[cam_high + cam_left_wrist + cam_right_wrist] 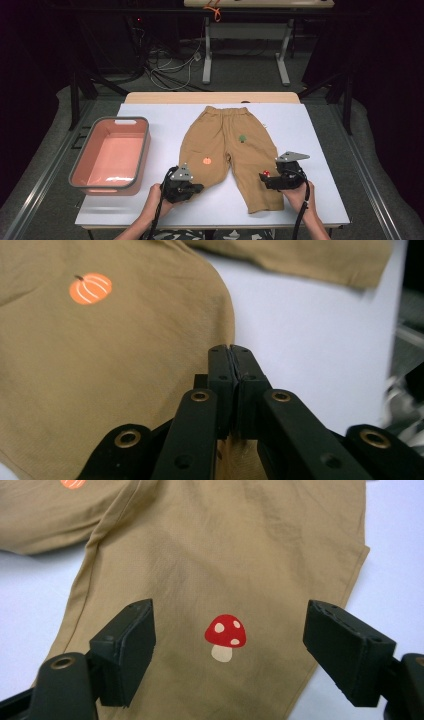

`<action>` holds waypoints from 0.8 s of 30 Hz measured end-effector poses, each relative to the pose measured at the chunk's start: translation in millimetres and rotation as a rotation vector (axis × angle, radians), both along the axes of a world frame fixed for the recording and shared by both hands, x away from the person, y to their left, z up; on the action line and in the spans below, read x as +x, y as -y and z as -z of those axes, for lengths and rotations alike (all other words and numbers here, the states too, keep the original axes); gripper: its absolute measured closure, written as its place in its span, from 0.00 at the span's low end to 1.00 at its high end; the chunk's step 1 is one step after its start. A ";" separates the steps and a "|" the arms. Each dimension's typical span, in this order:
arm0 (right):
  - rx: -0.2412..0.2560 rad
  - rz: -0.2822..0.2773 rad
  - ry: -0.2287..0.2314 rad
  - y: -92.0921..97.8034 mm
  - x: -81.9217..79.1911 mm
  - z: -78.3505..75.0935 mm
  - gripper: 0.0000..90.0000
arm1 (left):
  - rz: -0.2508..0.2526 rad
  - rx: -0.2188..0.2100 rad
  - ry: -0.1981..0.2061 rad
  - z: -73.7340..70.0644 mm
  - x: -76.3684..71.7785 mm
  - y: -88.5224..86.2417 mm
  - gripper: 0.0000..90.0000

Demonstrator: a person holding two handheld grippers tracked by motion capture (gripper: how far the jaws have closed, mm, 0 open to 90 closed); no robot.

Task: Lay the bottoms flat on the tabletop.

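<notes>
Tan trousers (227, 150) spread flat mid-frame on white tabletop (310, 130), folding barely begun.
Lower left: left hand-held gripper (192, 189) clamped on hem. Lower right: right hand-held gripper (265, 177) wide open above mushroom print (225, 636). Farther left, pink bin (145, 150) waiting.

The high view looks forward and down over the whole table (310, 150). Each gripper view sits close behind its own jaws, skimming the trousers (227, 150) just past the fingertips; both catch the orange pumpkin print (90, 288), also seen from above.
</notes>
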State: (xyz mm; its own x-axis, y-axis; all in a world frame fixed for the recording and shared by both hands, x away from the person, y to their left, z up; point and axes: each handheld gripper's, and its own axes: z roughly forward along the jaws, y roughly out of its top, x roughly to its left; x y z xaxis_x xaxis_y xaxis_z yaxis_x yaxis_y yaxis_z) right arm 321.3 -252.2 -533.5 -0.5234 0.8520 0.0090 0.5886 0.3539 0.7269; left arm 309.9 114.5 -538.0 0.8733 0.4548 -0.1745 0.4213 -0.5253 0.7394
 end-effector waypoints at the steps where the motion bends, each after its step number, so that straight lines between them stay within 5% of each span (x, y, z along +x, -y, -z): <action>1: 0.003 -0.002 0.003 -0.2 0.0 0.1 0.23 | -0.008 -0.023 -0.010 -2.4 1.0 -2.6 0.98; 6: 0.001 0.000 -0.002 -0.5 0.6 0.3 0.23 | -0.049 -0.134 -0.088 -6.1 10.2 -16.3 0.98; 7: 0.003 0.005 -0.008 -0.6 0.5 0.4 0.23 | -0.063 -0.126 -0.097 -4.0 12.3 -17.7 0.98; 11: -0.008 0.007 -0.013 -0.5 1.9 1.5 0.22 | -0.114 0.022 -0.064 8.2 19.3 -16.2 0.95; 14: -0.005 0.003 -0.015 -1.0 1.6 1.6 0.22 | -0.127 0.079 -0.021 10.2 19.0 -13.6 0.87; 20: -0.008 0.003 -0.021 -0.2 1.8 1.8 0.22 | -0.109 0.078 0.085 -3.3 6.9 -11.8 0.80; 24: -0.006 0.005 -0.024 0.2 1.1 0.8 0.21 | -0.026 0.079 0.127 -12.0 -5.8 -4.6 0.87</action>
